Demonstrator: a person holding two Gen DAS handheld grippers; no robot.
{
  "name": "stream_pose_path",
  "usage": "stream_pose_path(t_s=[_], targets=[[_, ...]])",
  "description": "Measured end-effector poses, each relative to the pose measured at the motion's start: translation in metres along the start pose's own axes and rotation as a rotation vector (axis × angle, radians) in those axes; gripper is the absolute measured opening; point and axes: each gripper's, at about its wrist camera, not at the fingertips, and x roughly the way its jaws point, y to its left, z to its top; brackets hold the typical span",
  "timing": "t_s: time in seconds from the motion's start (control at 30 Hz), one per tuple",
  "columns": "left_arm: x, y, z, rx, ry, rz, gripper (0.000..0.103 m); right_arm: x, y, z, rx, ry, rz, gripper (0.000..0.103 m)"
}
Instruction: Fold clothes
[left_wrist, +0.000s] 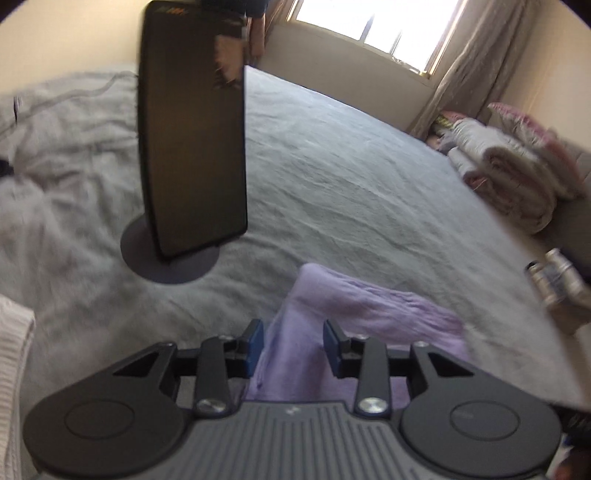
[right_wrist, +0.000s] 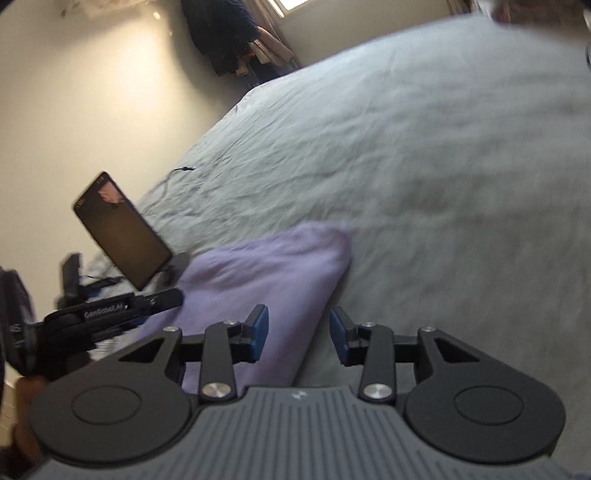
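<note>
The white word "GenRobot.AI" is showing on the black body of the left gripper in the right wrist view.

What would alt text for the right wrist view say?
A folded lilac cloth lies on a wrinkled pale grey bedsheet, in front of the right gripper, whose blue-padded jaws stand open and empty. At left, a dark phone on a stand and the left gripper.

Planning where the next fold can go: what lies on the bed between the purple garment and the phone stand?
Nothing: in the left wrist view, only bare grey bedsheet lies between the purple garment and the phone stand.
</note>
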Motion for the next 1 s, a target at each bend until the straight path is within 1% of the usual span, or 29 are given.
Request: stream_pose_path(t_s=[0.03,0.07,0.2,0.27,0.37,0.47,0.63,0.87,0.9,0.93,0.97,1.0], targets=[[-0.003,0.004,-0.001,-0.019,0.008,-0.027,0.045,-0.001,-0.003,-0.006,0.044,0.012,0.024,0.041],[-0.005,0.008,-0.001,-0.036,0.015,-0.051,0.048,-0.002,-0.007,-0.011,0.088,0.023,0.046,0.041],[-0.009,0.020,-0.006,-0.074,0.041,-0.078,0.052,-0.004,-0.018,-0.026,0.233,0.036,0.124,0.042],[-0.006,0.024,-0.008,-0.083,0.060,-0.072,0.054,-0.002,-0.020,-0.029,0.270,0.034,0.145,0.041],[0.003,0.031,-0.009,-0.098,0.078,-0.071,0.056,0.004,-0.017,-0.024,0.278,0.034,0.147,0.041],[0.014,0.033,-0.006,-0.114,0.074,-0.108,0.058,0.014,-0.017,-0.015,0.302,0.021,0.149,0.041],[0.028,0.028,0.001,-0.143,0.071,-0.165,0.060,0.031,-0.018,0.003,0.310,-0.005,0.135,0.041],[0.046,0.014,0.004,-0.118,0.054,-0.169,0.060,0.061,-0.025,0.031,0.335,-0.067,0.122,0.041],[0.046,0.013,0.004,-0.114,0.051,-0.168,0.060,0.066,-0.026,0.036,0.340,-0.078,0.122,0.040],[0.046,0.013,0.004,-0.110,0.048,-0.166,0.060,0.070,-0.028,0.042,0.341,-0.087,0.116,0.035],[0.046,0.013,0.004,-0.104,0.047,-0.164,0.060,0.075,-0.030,0.048,0.336,-0.094,0.101,0.029],[0.046,0.012,0.004,-0.098,0.045,-0.162,0.060,0.078,-0.032,0.053,0.326,-0.101,0.083,0.025]])
